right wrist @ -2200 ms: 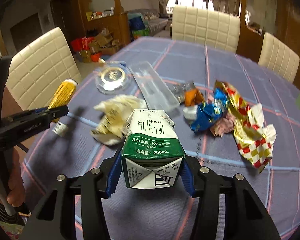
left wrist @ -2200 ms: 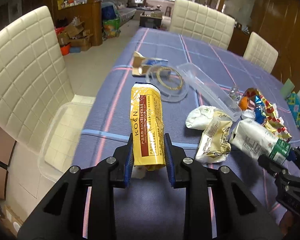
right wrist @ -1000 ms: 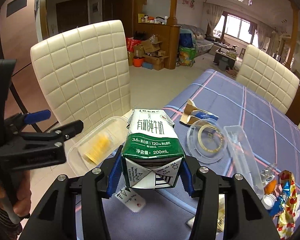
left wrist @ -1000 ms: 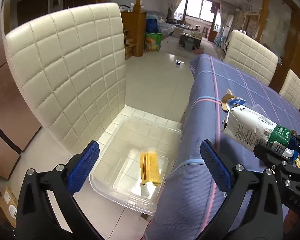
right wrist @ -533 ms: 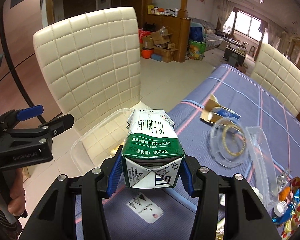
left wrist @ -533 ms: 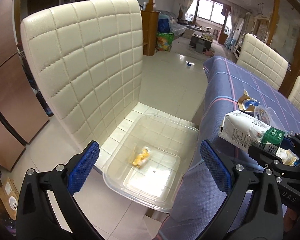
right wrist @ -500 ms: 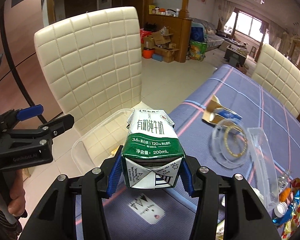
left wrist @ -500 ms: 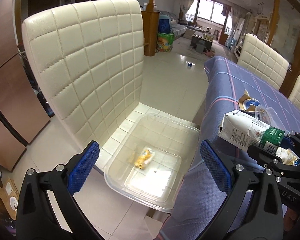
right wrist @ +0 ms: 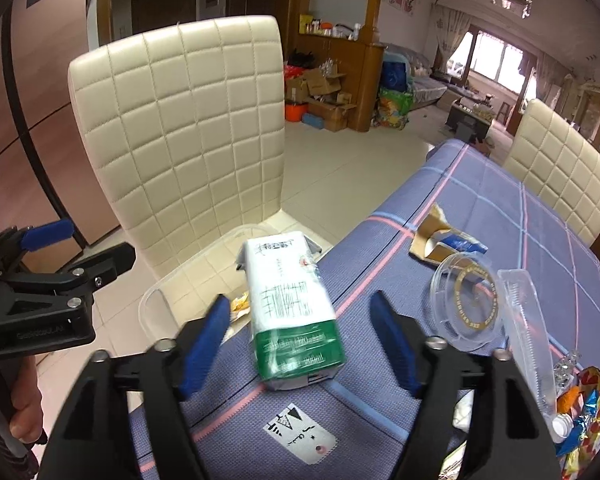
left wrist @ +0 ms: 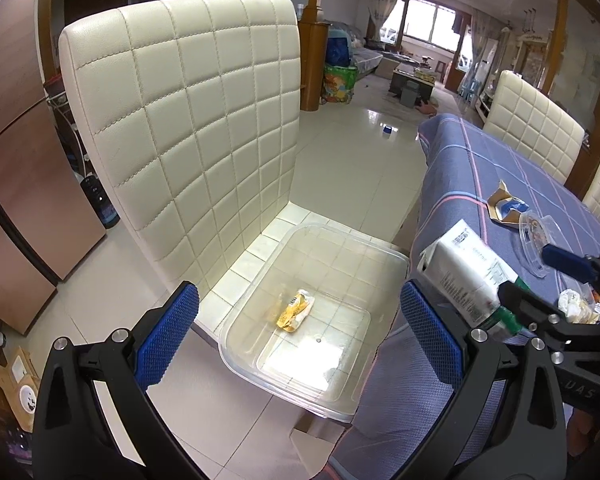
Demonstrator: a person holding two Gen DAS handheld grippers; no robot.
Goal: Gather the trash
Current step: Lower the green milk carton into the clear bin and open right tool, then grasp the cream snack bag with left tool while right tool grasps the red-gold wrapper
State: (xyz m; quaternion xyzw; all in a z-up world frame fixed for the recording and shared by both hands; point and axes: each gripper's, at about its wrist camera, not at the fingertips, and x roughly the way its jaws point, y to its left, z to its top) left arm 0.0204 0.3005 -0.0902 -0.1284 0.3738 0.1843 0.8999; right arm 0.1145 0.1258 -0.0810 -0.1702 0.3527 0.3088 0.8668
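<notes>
The right gripper point(right wrist: 296, 344) is opening, dropping the milk carton point(right wrist: 292, 300) toward the clear bin point(left wrist: 320, 312); the left gripper point(left wrist: 296, 332), spread empty, next needs counter point(right wrist: 480, 216) trash.

A cream quilted chair point(left wrist: 204, 128) is seen ahead of the tool, its back upright. To the right, the bench point(left wrist: 496, 168) is covered by a blue checked cloth, beyond which two more cream chairs point(left wrist: 532, 128) are placed. Cardboard boxes point(right wrist: 320, 92) are stacked by a wooden cabinet point(right wrist: 340, 64) far ahead.
</notes>
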